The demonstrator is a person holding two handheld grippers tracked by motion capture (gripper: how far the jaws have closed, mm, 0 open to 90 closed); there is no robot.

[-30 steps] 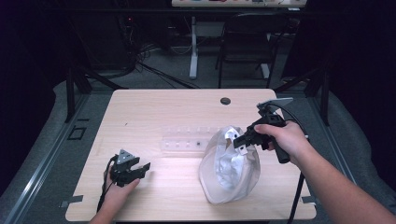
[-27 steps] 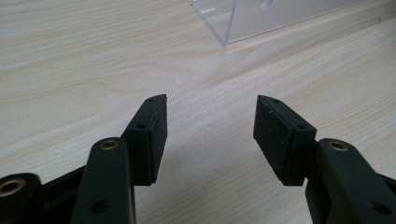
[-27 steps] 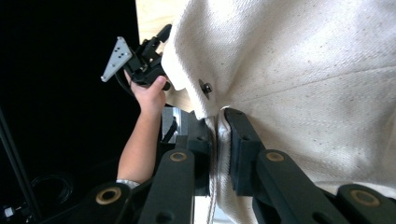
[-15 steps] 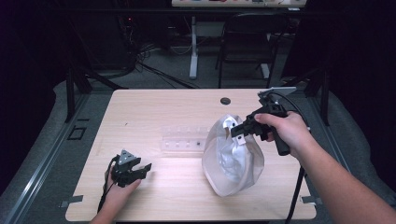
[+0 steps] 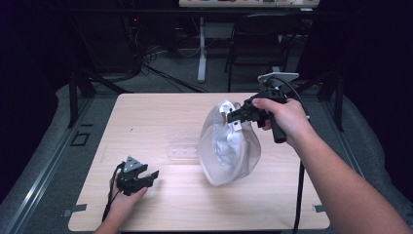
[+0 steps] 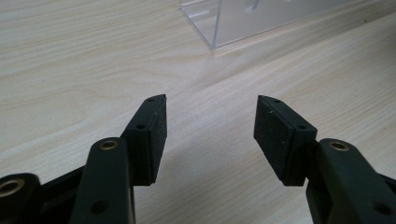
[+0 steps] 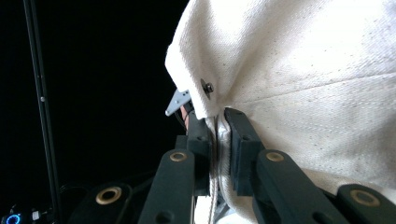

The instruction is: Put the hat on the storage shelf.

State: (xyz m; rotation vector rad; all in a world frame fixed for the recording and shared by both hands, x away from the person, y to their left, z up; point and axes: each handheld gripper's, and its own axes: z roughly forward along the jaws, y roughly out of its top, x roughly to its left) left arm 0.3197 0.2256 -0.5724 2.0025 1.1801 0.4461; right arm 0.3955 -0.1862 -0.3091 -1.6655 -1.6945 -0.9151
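Bag [image 5: 229, 151] hangs from right gripper [image 5: 235, 116], clear box [image 5: 182, 146] behind.

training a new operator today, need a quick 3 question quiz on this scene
1. True or false: the right gripper is shut on the white cloth bag.
2. Which gripper rests near the table's front edge with open jaws? A) left B) right
3. What lies on the table just left of the bag?

Key
1. True; it pinches the bag's top edge.
2. A, the left gripper.
3. A clear plastic box.
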